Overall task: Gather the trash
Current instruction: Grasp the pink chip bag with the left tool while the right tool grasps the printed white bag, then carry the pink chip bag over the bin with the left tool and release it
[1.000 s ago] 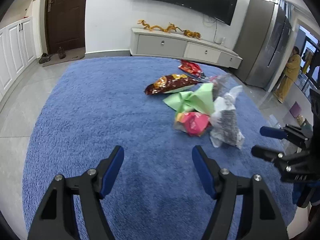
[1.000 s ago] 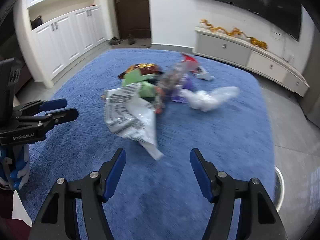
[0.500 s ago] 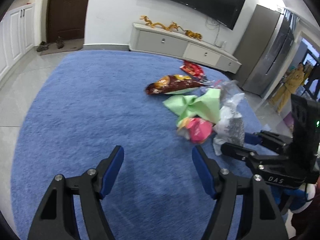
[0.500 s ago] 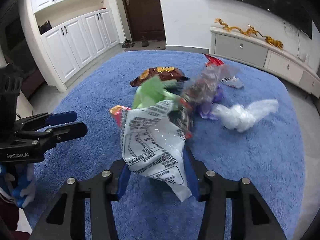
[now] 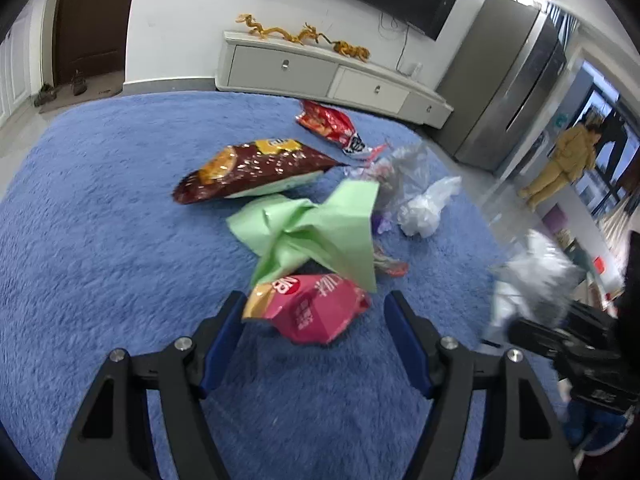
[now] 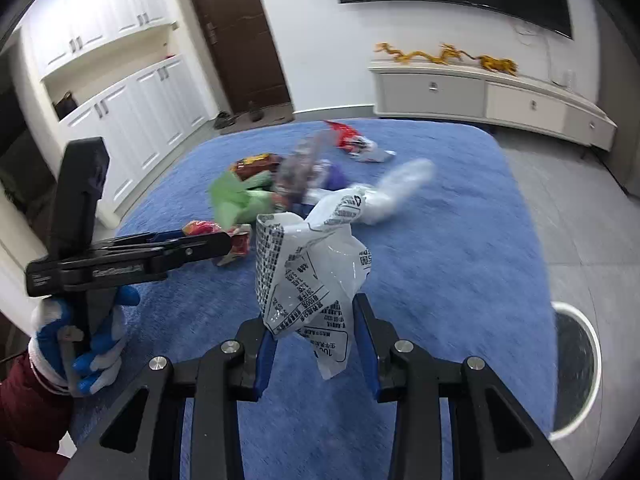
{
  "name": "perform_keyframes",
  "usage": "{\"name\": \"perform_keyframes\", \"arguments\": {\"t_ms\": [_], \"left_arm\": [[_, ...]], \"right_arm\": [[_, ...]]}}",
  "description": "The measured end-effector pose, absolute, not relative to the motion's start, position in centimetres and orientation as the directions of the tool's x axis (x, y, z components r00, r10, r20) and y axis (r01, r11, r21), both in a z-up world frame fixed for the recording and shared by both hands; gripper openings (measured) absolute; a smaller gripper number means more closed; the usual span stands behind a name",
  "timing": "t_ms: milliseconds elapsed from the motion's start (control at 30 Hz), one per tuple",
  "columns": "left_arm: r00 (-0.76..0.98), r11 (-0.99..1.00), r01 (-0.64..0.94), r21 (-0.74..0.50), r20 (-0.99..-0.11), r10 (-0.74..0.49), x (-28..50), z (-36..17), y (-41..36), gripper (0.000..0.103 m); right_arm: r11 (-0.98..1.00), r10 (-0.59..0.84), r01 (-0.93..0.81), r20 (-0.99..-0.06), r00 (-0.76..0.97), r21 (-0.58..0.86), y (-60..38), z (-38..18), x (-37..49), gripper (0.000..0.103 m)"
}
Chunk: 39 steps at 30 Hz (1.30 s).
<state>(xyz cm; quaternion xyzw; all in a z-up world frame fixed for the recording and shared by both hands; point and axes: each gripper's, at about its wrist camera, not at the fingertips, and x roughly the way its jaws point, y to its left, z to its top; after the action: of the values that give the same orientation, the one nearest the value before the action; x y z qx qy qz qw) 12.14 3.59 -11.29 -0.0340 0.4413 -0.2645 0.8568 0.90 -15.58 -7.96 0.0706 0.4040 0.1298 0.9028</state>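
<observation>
At right edge: white bin (image 6: 576, 372) | contents unclear

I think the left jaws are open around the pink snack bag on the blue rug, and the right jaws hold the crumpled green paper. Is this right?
Not quite. The right gripper holds a clear printed plastic bag, jaws closing on it, as the right wrist view shows. The green paper lies on the blue rug. The rest is right: the left gripper is open around the pink snack bag.
</observation>
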Motion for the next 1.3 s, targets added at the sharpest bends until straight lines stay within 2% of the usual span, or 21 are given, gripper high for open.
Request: {"name": "perform_keyframes", "arguments": {"t_ms": [167,600,767,1100,1300], "left_arm": [[0.493,0.876,0.411,-0.254,-0.746,-0.447,12.2,-11.7,2.9,0.057],[0.518,0.888,0.404,-0.221,-0.745,-0.421,6.1,-9.7,5.7,0.056],[0.52,0.869,0.437,-0.231,-0.724,-0.454,4.9,-7.8,4.7,0.056],[0.384,0.736,0.609,-0.295,-0.702,-0.599,5.3,-4.9,-5.3,0.056],[0.313,0.659,0.702,-0.271,-0.714,-0.626,5.4,-4.3,-13.2,0.056]], "right_arm": [[0.966,0.251,-0.117,-0.71,0.658,0.232,-18.0,-7.7,-1.1,0.034],[0.962,0.229,-0.056,-0.676,0.7,0.267,-20.1,-6.8,-4.6,0.034],[0.959,0.216,-0.032,-0.654,0.725,0.281,-21.6,-6.4,-5.7,0.034],[0.939,0.09,0.153,-0.649,0.755,0.308,-29.0,-6.7,-8.4,0.034],[0.899,0.018,0.28,-0.665,0.747,0.338,-34.1,-8.5,-9.9,0.034]]}}
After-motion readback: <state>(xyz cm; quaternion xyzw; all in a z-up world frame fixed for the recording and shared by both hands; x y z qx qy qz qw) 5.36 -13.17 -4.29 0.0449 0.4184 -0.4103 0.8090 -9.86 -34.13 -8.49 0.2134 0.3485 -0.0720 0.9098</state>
